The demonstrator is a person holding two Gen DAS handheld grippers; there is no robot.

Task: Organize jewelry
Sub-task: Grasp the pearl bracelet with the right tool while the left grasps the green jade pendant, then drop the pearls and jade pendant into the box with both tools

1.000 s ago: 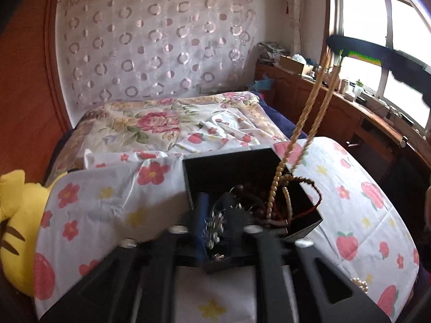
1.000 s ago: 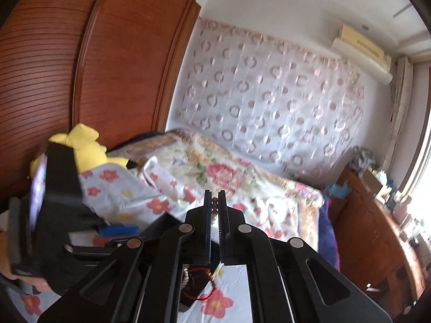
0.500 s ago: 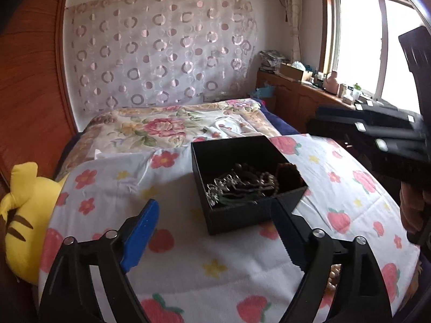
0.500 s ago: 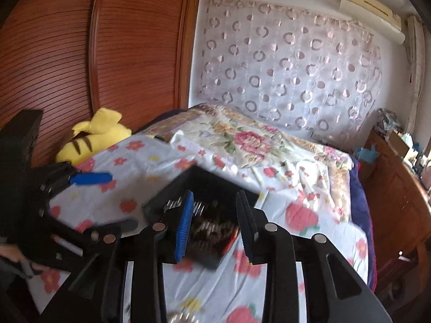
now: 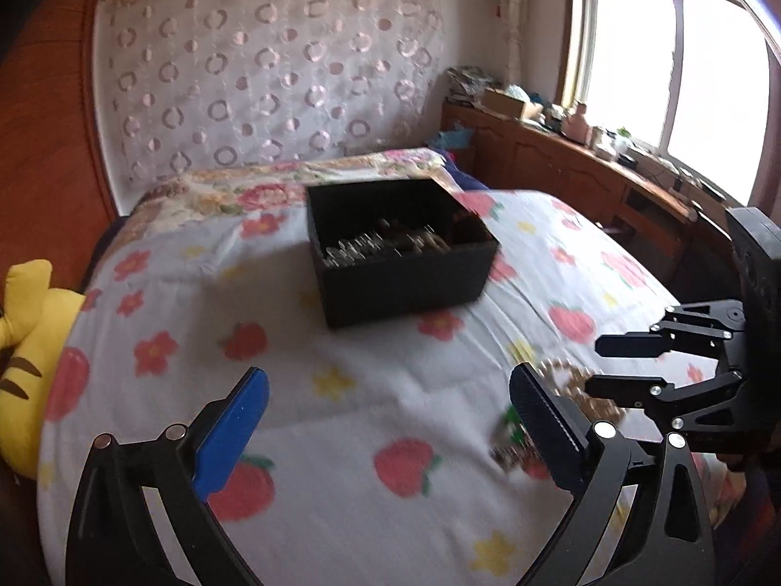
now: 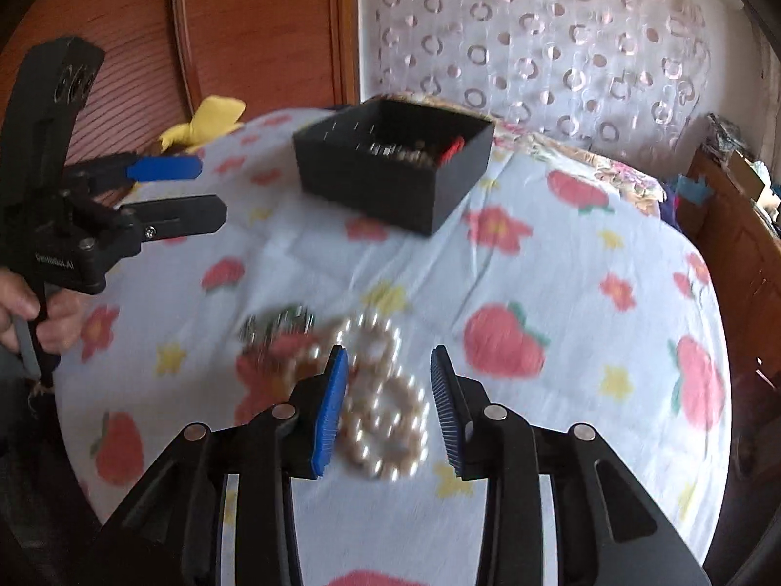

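Note:
A black open box [image 5: 400, 249] with several pieces of jewelry inside stands on a flowered cloth [image 5: 341, 390]; it also shows in the right wrist view [image 6: 390, 166]. A pearl necklace [image 6: 385, 390] lies coiled on the cloth, with a blurred green and silver piece [image 6: 278, 327] to its left. My right gripper [image 6: 388, 400] is open, its fingers on either side of the pearls. My left gripper [image 5: 385, 420] is open wide and empty, low over the cloth in front of the box. The right gripper [image 5: 600, 364] shows at the right of the left wrist view, over the pearls [image 5: 571, 381].
A yellow plush toy [image 5: 24, 342] lies at the cloth's left edge. A bed with a floral cover [image 5: 273, 185] is behind the box. A wooden cabinet [image 5: 585, 171] with clutter runs under the window at right. A wooden wardrobe [image 6: 244, 24] stands at left.
A second ago my left gripper held the box and my right held a bead strand over it. Both opened and drew back; my right gripper has come down over the pearl necklace.

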